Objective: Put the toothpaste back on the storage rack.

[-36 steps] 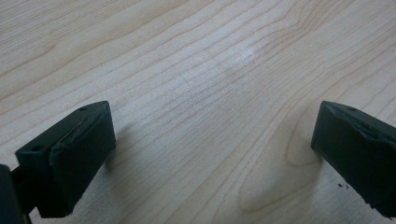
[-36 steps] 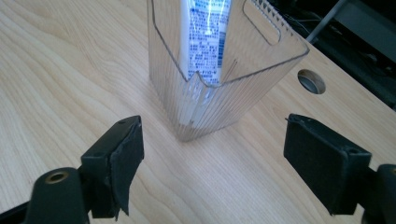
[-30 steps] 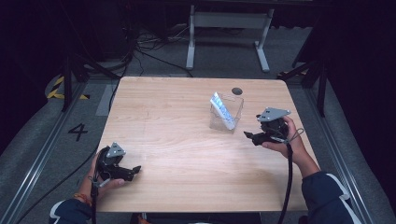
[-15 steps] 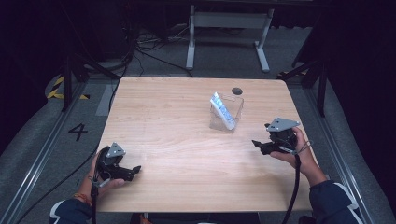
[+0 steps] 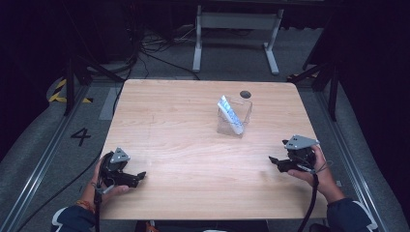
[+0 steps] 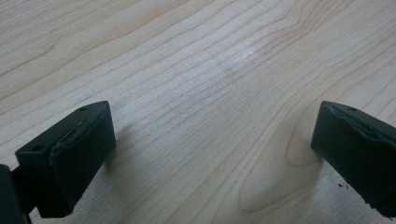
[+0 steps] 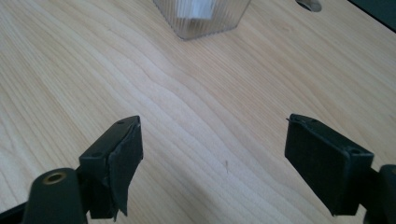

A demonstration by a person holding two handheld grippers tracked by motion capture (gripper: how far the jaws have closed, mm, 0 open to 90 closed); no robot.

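Standing near the right gripper [image 5: 276,162], the clear container [image 5: 235,117] looks light, rigid, slippery; grasp its rim. Both the right gripper and the left gripper [image 5: 138,177] gape, empty.

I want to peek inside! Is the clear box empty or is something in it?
Not empty. The clear box stands upright on the table, and a white and blue packet leans inside, its top poking above the rim.

Right gripper [image 5: 276,162] now sits farther from the container [image 5: 234,117], nearer the person's table edge than a second ago, low over bare wood. Jaws spread wide, holding nothing. Right hand [image 5: 316,166] drawn back with it.
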